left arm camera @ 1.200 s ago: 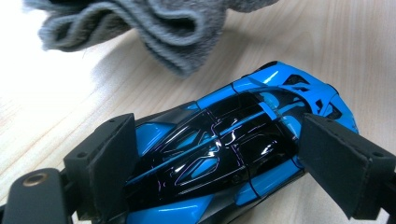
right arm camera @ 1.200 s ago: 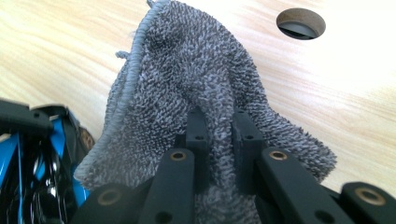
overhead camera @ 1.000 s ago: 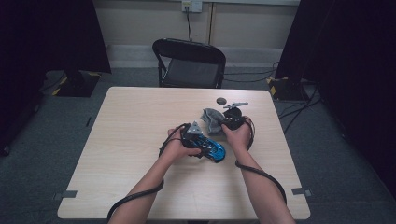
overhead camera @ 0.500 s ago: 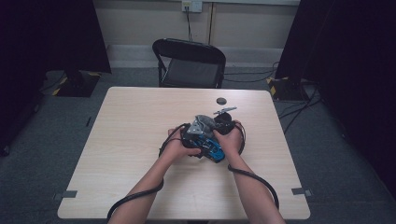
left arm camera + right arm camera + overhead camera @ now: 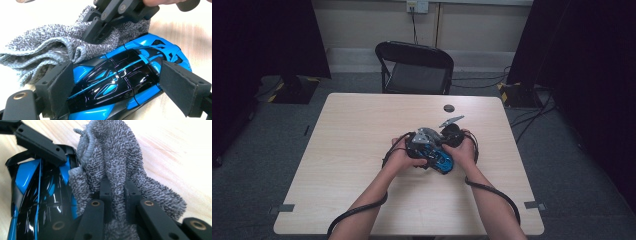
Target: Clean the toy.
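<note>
Gripping a blue and black toy car (image 5: 117, 82), the left tongs (image 5: 115, 87) stand wide, one pad on each flank of the body. In the left gripper view the left pad (image 5: 61, 87) presses the car's side at lower left of the frame; the right pad (image 5: 182, 85) sits against the opposite flank at right. The car lies on the pale wooden surface (image 5: 352, 150), slightly right of centre in the high view (image 5: 439, 159), nose toward lower right.

The right tongs (image 5: 118, 192) are clamped on a grey cloth (image 5: 112, 162). In the right gripper view the two jaws stand nearly together, with a fold of cloth pinched between them at lower centre of the frame. The cloth bunches upward from the jaws and rests against the car (image 5: 37, 192) at left of the frame. In the left gripper view the cloth (image 5: 50, 47) lies over the car's far side at upper left, with the right tongs (image 5: 110, 17) entering from the top edge.

In the high view both hands meet at the car: left hand (image 5: 399, 159) to its left, right hand (image 5: 464, 150) to its right. A small dark disc (image 5: 449, 108) lies on the surface above them, well apart. A black chair (image 5: 414, 67) stands beyond the surface's far edge.
</note>
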Demonstrator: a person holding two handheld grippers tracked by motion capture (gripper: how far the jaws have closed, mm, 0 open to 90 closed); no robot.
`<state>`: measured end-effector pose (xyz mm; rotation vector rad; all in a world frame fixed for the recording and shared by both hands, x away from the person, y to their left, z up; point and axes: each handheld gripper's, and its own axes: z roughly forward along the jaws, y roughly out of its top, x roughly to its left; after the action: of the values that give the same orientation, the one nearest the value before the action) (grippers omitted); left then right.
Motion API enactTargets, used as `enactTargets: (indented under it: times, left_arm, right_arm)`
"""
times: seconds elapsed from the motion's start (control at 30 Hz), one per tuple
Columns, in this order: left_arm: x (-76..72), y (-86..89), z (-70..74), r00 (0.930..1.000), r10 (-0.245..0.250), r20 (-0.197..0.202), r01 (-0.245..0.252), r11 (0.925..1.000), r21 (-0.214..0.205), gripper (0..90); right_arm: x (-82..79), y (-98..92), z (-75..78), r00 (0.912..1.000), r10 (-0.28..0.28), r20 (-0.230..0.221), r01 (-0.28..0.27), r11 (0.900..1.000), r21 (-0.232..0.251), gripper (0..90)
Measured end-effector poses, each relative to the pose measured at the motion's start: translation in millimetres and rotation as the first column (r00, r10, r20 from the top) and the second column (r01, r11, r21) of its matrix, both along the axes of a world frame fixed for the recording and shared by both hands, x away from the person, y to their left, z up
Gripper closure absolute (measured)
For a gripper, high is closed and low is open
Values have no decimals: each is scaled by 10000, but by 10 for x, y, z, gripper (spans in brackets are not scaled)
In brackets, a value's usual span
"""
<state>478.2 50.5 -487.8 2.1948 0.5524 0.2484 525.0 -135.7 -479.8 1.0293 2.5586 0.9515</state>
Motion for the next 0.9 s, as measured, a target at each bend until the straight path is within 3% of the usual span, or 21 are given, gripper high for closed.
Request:
enactTargets:
  times: [0.9]
  left_arm:
    - [-9,-11,14,10000,19,-31,-18,9998,181,132]
  right_arm:
    - [-312,-491,1,9998,-24,180,24,10000,-6,804]
